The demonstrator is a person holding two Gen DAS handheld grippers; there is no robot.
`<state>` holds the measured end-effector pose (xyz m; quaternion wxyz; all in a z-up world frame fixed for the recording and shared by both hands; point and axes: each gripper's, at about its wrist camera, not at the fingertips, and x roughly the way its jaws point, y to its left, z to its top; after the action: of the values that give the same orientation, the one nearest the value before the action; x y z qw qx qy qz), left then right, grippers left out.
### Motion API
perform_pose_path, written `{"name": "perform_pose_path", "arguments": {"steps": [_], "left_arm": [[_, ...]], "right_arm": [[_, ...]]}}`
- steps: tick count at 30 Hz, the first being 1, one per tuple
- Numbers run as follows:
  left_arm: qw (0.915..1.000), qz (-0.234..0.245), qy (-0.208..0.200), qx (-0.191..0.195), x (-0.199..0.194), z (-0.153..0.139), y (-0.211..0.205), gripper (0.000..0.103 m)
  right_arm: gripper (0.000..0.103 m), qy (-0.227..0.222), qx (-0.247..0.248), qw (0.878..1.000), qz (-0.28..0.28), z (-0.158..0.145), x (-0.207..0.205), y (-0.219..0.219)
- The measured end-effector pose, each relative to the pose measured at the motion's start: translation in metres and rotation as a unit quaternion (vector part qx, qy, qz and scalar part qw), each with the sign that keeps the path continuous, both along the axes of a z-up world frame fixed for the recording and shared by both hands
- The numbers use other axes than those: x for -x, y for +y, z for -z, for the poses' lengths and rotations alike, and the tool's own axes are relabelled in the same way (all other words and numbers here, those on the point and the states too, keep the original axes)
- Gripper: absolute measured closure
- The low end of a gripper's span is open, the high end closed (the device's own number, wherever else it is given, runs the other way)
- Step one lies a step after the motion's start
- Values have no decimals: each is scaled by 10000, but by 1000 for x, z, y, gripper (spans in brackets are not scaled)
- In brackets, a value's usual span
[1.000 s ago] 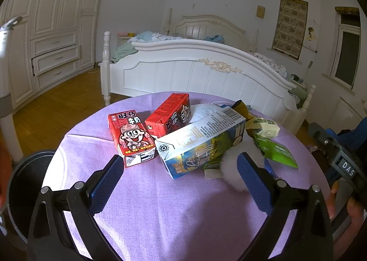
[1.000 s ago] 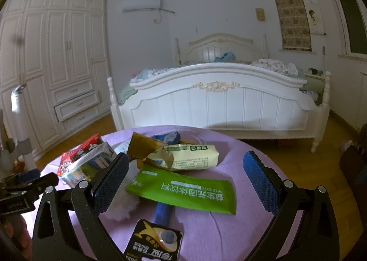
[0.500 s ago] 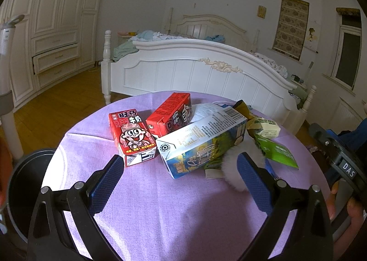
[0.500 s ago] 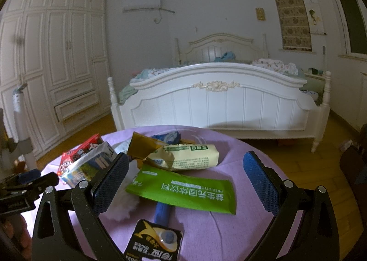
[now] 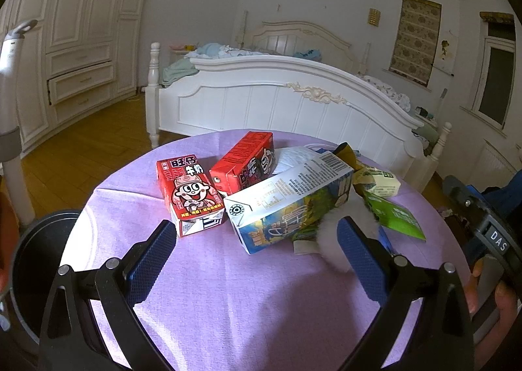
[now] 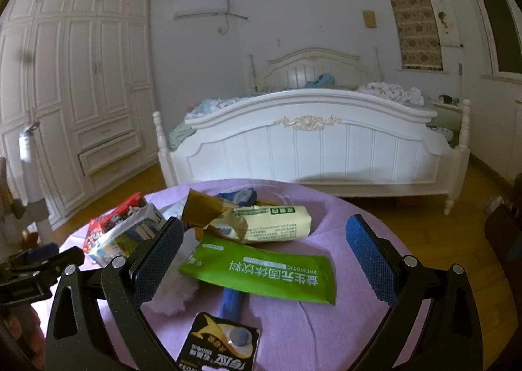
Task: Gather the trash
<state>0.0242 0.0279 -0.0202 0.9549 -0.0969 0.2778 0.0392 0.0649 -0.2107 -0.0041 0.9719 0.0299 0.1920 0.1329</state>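
Trash lies on a round table under a purple cloth (image 5: 228, 289). In the left wrist view a red milk carton with a cartoon face (image 5: 191, 194), a second red carton (image 5: 243, 165) and a larger blue-and-white carton (image 5: 290, 204) lie ahead of my open left gripper (image 5: 254, 260), which holds nothing. In the right wrist view a green wrapper (image 6: 261, 270), a cream packet (image 6: 267, 224), a brown wrapper (image 6: 204, 211), a blue tube (image 6: 230, 302), white fluff (image 6: 174, 289) and a small black carton (image 6: 222, 345) lie between the fingers of my open right gripper (image 6: 264, 260).
A dark round bin (image 5: 32, 266) stands on the floor left of the table. A white bed (image 6: 310, 146) fills the room behind the table, white wardrobes (image 6: 75, 103) line the left wall. A hand (image 5: 489, 302) holds the right gripper at the table's right edge.
The left wrist view has shifted very slightly; the right gripper and all the trash stay where they were.
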Motion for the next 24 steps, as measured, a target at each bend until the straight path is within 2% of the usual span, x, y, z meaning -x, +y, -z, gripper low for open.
{"name": "perform_pose_path", "arguments": {"steps": [4,7,8,12,15,16,17,19,22,24], "left_arm": [[9997,30,-13,262,1,0,10,5],[9983,125,88,554,1,0,27,5],[9981,101,142,596,0,-2,37,5],[9961,55,186,862,-4,-10,74,5],[9953,136,401,873,-22,-12,93,5],[9948,186,499,870,-30,-12,97,5],[9938,276,649,861,-41,-9,101,5],[9909,361,995,829,-59,-2,105,5],[9871,420,1323,800,-78,7,108,6],[9860,447,1439,710,-86,10,105,6]], "right_arm": [[5,185,-70,9996,-196,2,-6,-1],[5,412,-257,9956,-803,4,-14,1],[5,324,-256,9939,-1018,2,-15,4],[5,206,16,9799,-1983,-20,-21,25],[5,202,341,9623,-2689,-36,-23,43],[5,218,657,9502,-3038,-40,-25,57],[5,222,884,9435,-3185,-40,-28,66],[5,202,1487,9205,-3608,-39,-32,90],[5,53,2521,8764,-4103,-27,-38,124],[5,-28,3168,8391,-4421,-14,-42,146]]}}
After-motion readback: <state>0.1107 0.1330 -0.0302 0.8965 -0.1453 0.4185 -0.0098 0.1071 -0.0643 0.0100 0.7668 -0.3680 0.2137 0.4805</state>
